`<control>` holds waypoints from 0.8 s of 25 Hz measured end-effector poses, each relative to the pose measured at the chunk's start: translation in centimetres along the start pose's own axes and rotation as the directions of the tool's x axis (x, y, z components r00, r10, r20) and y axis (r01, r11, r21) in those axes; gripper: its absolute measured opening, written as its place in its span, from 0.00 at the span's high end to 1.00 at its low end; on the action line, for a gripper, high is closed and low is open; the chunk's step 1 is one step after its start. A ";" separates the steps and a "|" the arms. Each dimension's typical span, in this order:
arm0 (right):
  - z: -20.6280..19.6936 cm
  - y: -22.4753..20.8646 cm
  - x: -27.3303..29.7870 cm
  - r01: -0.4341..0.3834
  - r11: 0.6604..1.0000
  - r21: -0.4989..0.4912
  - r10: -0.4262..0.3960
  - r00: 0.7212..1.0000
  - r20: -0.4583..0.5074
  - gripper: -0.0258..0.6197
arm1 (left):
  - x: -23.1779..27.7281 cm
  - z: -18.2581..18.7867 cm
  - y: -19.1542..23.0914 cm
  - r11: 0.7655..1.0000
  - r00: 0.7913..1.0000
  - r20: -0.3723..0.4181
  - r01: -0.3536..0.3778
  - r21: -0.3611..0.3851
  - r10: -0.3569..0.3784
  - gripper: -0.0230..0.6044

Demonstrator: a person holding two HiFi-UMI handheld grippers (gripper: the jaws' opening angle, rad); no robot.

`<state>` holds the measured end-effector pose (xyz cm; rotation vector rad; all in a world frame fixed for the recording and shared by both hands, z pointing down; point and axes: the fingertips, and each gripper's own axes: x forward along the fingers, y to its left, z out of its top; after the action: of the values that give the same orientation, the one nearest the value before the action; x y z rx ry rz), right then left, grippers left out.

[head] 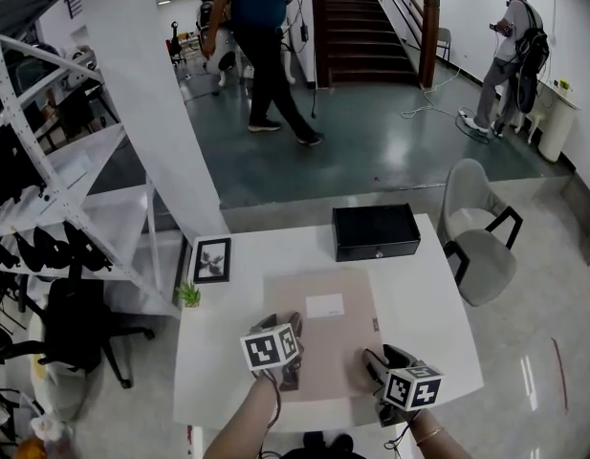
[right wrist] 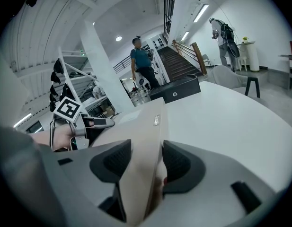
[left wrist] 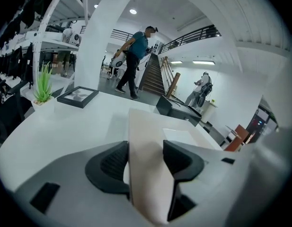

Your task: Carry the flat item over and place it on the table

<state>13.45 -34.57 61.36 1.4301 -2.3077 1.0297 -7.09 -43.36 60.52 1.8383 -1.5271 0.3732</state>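
A flat beige sheet-like item point(head: 323, 342) with a white label point(head: 324, 305) lies over the middle of the white table point(head: 419, 295); whether it rests on the top or hangs just above it I cannot tell. My left gripper point(head: 287, 360) is shut on its near left edge, and the flat item point(left wrist: 145, 174) fills the gap between the jaws. On the near right edge my right gripper point(head: 373, 369) is shut, with the flat item point(right wrist: 142, 164) pinched between its pads. The left gripper point(right wrist: 72, 122) also shows in the right gripper view.
A black box point(head: 376, 230) stands at the table's far edge. A framed picture point(head: 211, 259) and a small plant point(head: 189, 295) sit at the far left corner. A grey chair point(head: 481, 242) is to the right, white shelving point(head: 46, 199) to the left. One person point(head: 266, 46) walks beyond the table.
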 end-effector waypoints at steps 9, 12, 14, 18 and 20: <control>-0.1 -0.1 -0.1 -0.003 1.000 0.008 0.003 1.000 -0.011 0.63 | -0.1 -0.1 0.0 0.999 1.000 -0.007 0.019 -0.032 -0.019 0.59; 0.0 -0.1 -0.2 -0.007 1.000 0.010 0.007 1.000 -0.008 0.63 | -0.3 0.1 0.1 0.999 1.000 -0.002 0.018 -0.044 -0.018 0.59; 0.4 -0.1 -0.4 -0.005 1.000 0.006 0.005 1.000 0.002 0.63 | -0.9 0.7 0.1 0.999 1.000 0.020 0.013 -0.034 -0.013 0.59; 1.0 -0.1 -1.5 -0.004 1.000 0.005 0.004 1.000 0.031 0.63 | -2.8 1.9 -0.5 1.000 0.995 0.096 0.021 0.013 -0.023 0.59; 1.6 0.0 -2.0 0.001 1.000 -0.007 0.000 0.998 0.055 0.64 | -3.7 2.4 -1.0 0.999 0.992 0.124 0.031 0.035 -0.035 0.60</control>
<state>14.71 -34.27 59.18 1.4743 -2.3469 0.9927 -7.67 -42.16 56.17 1.9416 -1.5800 0.2740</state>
